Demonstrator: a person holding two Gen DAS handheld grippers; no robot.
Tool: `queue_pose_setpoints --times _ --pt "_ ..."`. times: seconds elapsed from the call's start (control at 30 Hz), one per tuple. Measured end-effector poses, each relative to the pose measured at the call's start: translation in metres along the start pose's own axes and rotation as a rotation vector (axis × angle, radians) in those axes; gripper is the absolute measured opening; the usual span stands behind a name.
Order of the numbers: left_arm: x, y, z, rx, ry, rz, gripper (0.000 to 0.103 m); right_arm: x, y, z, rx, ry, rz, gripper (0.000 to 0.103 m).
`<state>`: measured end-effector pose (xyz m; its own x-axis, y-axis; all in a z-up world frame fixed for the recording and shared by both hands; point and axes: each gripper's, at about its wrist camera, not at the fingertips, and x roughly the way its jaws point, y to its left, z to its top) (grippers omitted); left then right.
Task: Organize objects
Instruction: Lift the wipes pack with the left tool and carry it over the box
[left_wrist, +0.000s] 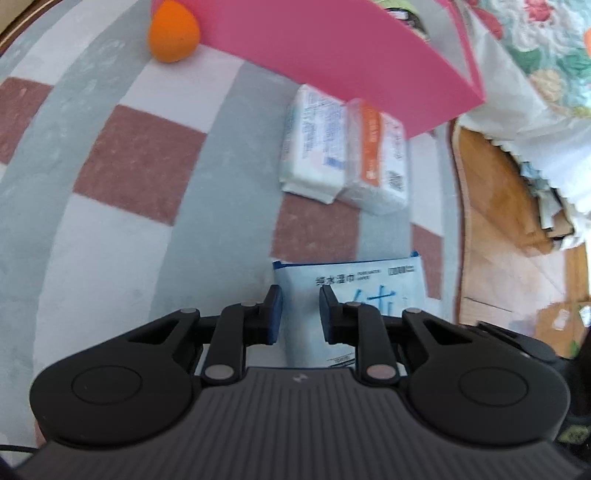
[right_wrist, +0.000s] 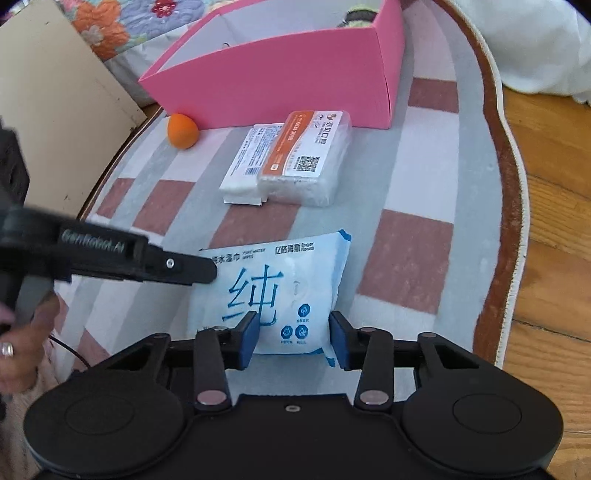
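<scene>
A blue and white wet wipes pack (right_wrist: 273, 291) lies flat on the checked rug (right_wrist: 406, 258). My right gripper (right_wrist: 293, 338) is open, its blue pads straddling the pack's near end. My left gripper (left_wrist: 301, 314) is open over the same pack (left_wrist: 354, 284); it shows in the right wrist view (right_wrist: 199, 271) reaching in from the left, its tip at the pack's left edge. Beyond lie a white tissue pack (right_wrist: 245, 166) and an orange-labelled mask pack (right_wrist: 310, 155) side by side. An orange egg-shaped sponge (right_wrist: 181, 131) sits by the pink box (right_wrist: 280, 81).
The open pink box holds something dark and green at its far corner (right_wrist: 360, 16). The rug's brown border (right_wrist: 495, 206) meets wooden floor (right_wrist: 554, 258) on the right. A beige board (right_wrist: 55, 92) and floral bedding (right_wrist: 110, 22) stand at the back left.
</scene>
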<state>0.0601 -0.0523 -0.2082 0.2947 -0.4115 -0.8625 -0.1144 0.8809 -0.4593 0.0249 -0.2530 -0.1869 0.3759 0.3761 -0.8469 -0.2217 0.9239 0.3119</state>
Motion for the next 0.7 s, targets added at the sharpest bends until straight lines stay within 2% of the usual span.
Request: queue_pose_setpoints --times 0.1,0.2,0.37,0.5,0.6,0.7 --pt "-0.002 -0.002 -0.005 0.007 0.001 0.009 0.022 -0.002 0.001 -0.004 -0.01 0.007 -0.015 0.042" --pt "-0.001 -0.002 -0.013 -0.005 0.019 -0.015 0.024 -0.002 0.005 -0.003 -0.047 0.016 -0.046 0.041" --pt "-0.002 -0.009 -0.018 0.053 -0.004 -0.04 0.024 0.001 0.007 -0.003 -0.032 0.026 -0.069 0.043" --pt "-0.015 -0.013 -0.027 0.112 -0.053 -0.015 0.023 -0.006 0.026 -0.005 -0.068 0.034 -0.08 0.042" --pt "-0.034 -0.005 -0.029 0.095 -0.075 -0.053 0.023 -0.018 0.042 -0.006 -0.099 0.012 -0.098 0.042" --pt "-0.059 -0.003 -0.03 0.117 -0.146 -0.062 0.023 -0.034 0.058 -0.003 -0.138 -0.036 -0.088 0.042"
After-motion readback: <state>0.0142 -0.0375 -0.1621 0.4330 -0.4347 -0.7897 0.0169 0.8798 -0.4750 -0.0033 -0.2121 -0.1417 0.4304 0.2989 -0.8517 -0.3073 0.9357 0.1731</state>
